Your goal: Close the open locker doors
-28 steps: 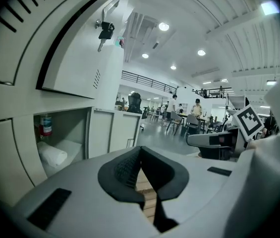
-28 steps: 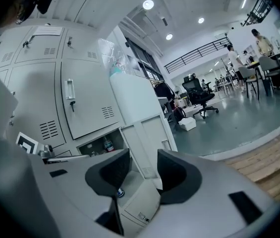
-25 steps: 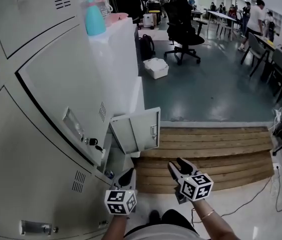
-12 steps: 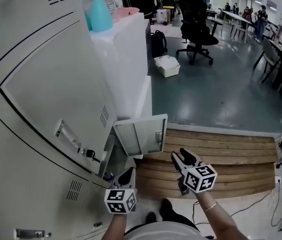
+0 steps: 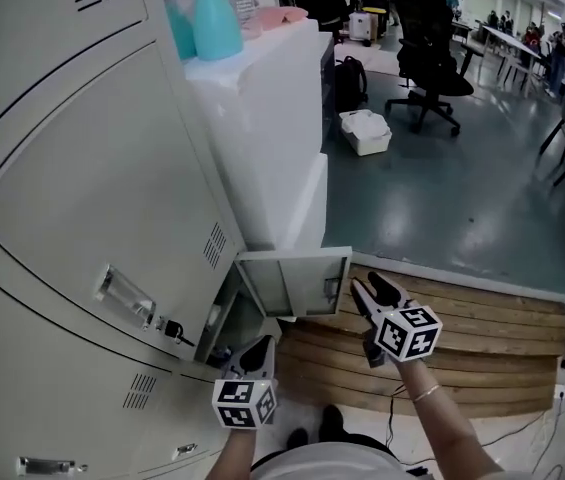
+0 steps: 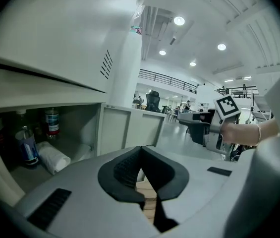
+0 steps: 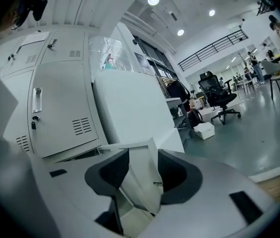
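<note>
At the left stands the bank of grey lockers (image 5: pixel 82 218). Low in it one compartment (image 6: pixel 40 143) gapes, with bottles (image 6: pixel 52 122) and a rolled white cloth (image 6: pixel 53 157) inside. Just near of it we hold the left gripper (image 5: pixel 259 348), its jaws pressed together on nothing.

Right of that, the open locker door (image 5: pixel 297 280) sticks out from the cabinet over the wooden steps (image 5: pixel 462 348). It is hinged at its left edge, and its latch (image 5: pixel 332 288) sits by the free right edge. The right gripper (image 5: pixel 367 288) hovers just beside that free edge with its jaws spread wide — the door's edge shows in the gap, but the pads do not press on it.

We judge the door to be a thin sheet-metal panel: light, stiff, smooth, and swinging freely on its hinge. A pinch would likely slip — better that we push flat near the latch edge, far from the hinge, and ease it home so it does not slam.
</note>
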### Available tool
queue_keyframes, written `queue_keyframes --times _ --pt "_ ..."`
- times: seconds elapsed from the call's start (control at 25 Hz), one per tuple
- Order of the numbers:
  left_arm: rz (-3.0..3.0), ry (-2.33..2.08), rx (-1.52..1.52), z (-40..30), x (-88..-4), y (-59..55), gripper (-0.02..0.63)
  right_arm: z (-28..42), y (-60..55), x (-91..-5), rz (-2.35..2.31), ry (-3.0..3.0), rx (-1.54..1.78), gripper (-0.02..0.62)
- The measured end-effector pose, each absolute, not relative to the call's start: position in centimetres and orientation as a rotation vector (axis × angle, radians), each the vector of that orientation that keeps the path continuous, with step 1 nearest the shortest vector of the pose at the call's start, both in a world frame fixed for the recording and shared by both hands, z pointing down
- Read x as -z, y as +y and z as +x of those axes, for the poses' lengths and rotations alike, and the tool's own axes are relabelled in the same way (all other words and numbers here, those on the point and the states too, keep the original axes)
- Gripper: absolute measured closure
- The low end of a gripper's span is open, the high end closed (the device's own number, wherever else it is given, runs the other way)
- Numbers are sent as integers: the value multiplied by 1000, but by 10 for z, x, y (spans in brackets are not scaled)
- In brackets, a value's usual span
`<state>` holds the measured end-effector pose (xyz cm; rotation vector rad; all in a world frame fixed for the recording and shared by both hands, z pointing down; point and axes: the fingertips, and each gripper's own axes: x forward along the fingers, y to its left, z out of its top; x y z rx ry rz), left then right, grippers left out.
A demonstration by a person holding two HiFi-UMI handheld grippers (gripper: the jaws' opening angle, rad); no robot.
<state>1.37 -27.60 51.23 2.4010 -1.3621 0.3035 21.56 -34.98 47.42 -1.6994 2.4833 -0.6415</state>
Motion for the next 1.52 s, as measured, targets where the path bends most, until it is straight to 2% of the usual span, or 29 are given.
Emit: queue_keyframes --times 0.28,0.64,1.08,1.52 --pt "2350 -1418 -321 10 -518 -283 586 210 -391 -474 -1618 2567 630 388" --pt "2275 -1482 -338 -4 -528 -282 586 197 -419 -476 -1554 2652 607 385" --pt "2260 -1489 -335 -8 -529 -276 586 194 -409 -476 -1499 2711 591 422" --pt "2285 -1462 -318 -13 -528 -248 586 174 -342 -478 -1493 2703 579 451"
